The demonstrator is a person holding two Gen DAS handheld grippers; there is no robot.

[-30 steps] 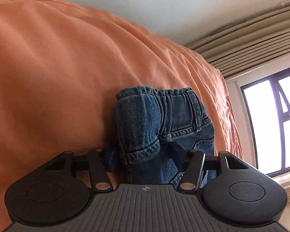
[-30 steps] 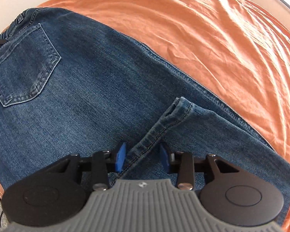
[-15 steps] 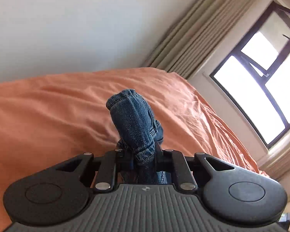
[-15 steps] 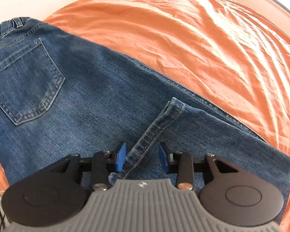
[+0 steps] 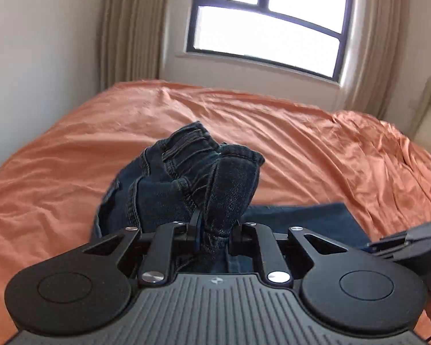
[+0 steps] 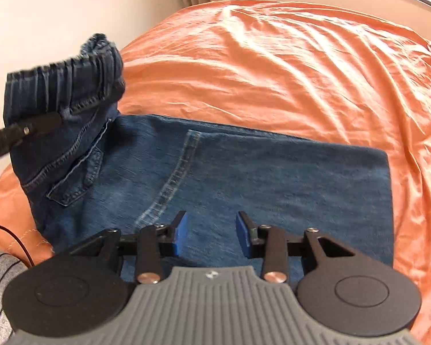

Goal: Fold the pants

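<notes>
Jeans (image 6: 244, 178) lie on the orange bedsheet (image 6: 273, 72), long axis running from about 9 o'clock to 3 o'clock in the right wrist view. Legs are doubled over, with the folded edge at the 3 o'clock end. The hem (image 6: 191, 141) lies on top mid-frame, angled down toward 7 o'clock. Waistband (image 6: 66, 77) end is at 10 o'clock, lifted off the sheet and bunched, back pocket (image 6: 71, 178) below it tilted.

Left gripper (image 5: 214, 235) is clamped tight on the waistband (image 5: 215, 178); denim fills the narrow gap between the fingers and flops forward over them. It sits raised above the bed, camera looking level across toward the window (image 5: 270, 23) and curtains (image 5: 129, 28) at 12 o'clock. One of its fingers (image 6: 37, 125) shows at 9 o'clock in the right wrist view, biting the waistband.

Right gripper (image 6: 211, 235) hovers low over the folded legs near 6 o'clock, jaws spread wide, blue pads (image 6: 179, 237) bare, gripping nothing. Whether it touches the denim is unclear.

Versus 0.5 s ago: the left gripper has swung round and lifted, so the window now sits dead ahead instead of at 3 o'clock. The waistband, flat on the bed earlier, is now pulled up. The right gripper's jaws were astride the hem before; the hem now lies ahead at 11 o'clock.
</notes>
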